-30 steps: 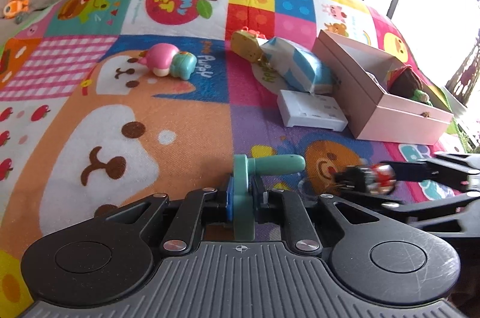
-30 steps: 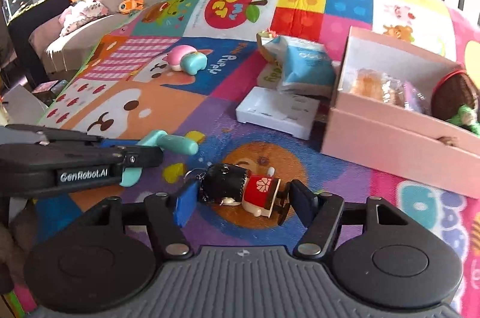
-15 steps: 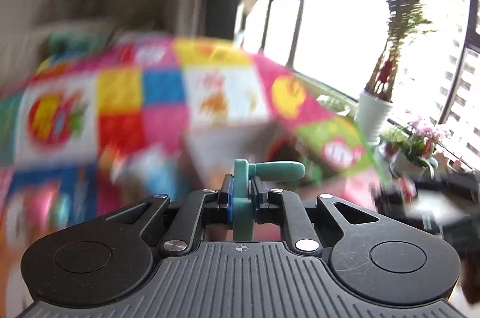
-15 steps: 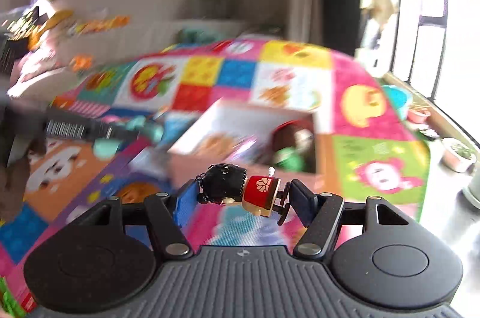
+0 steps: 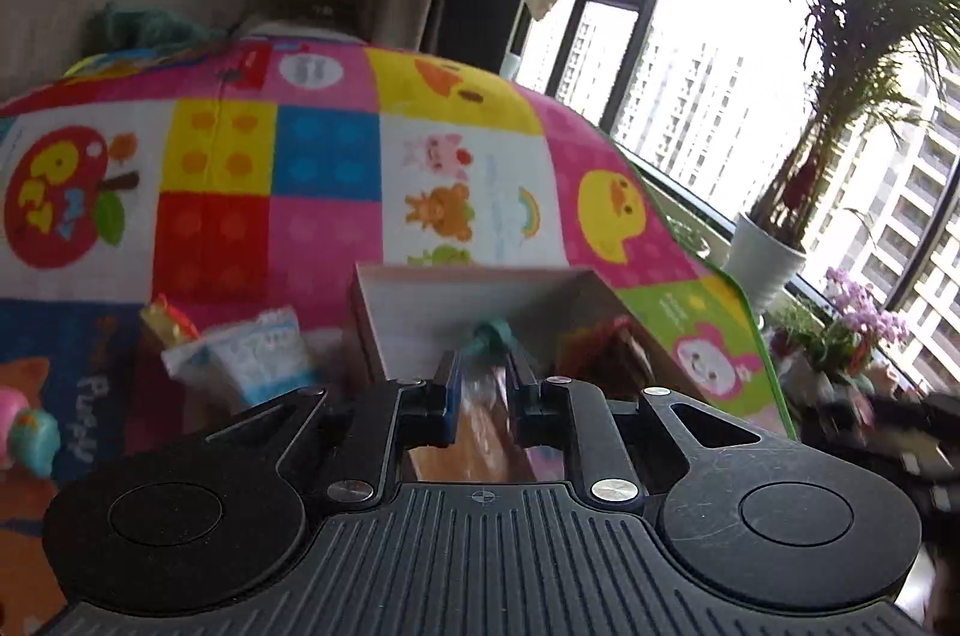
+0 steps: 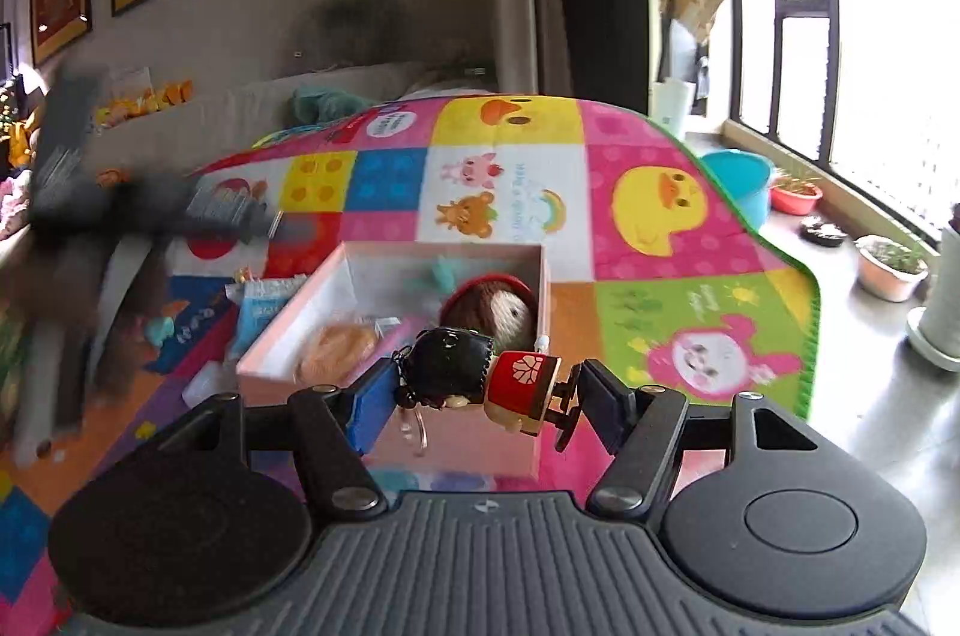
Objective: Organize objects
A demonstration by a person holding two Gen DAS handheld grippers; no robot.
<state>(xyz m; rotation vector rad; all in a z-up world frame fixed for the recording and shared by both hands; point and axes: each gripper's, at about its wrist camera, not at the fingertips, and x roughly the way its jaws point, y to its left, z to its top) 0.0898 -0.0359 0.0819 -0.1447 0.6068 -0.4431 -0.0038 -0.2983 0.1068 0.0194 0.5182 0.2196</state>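
A pink open box stands on the colourful play mat. My left gripper is over the box with its jaws slightly apart; the teal toy is past the fingertips, blurred, inside the box. My right gripper is shut on a small doll keychain with black hair and a red body, held just above the near wall of the box. A brown round toy and an orange packet lie in the box.
A blue-white pouch, a yellow toy and a pink-teal toy lie on the mat left of the box. Plant pots stand by the window on the right. The left gripper's arm shows blurred.
Both grippers have swung right from the mat to over the pink box. The left gripper has opened and the teal toy has left its fingers. The right still holds the doll.
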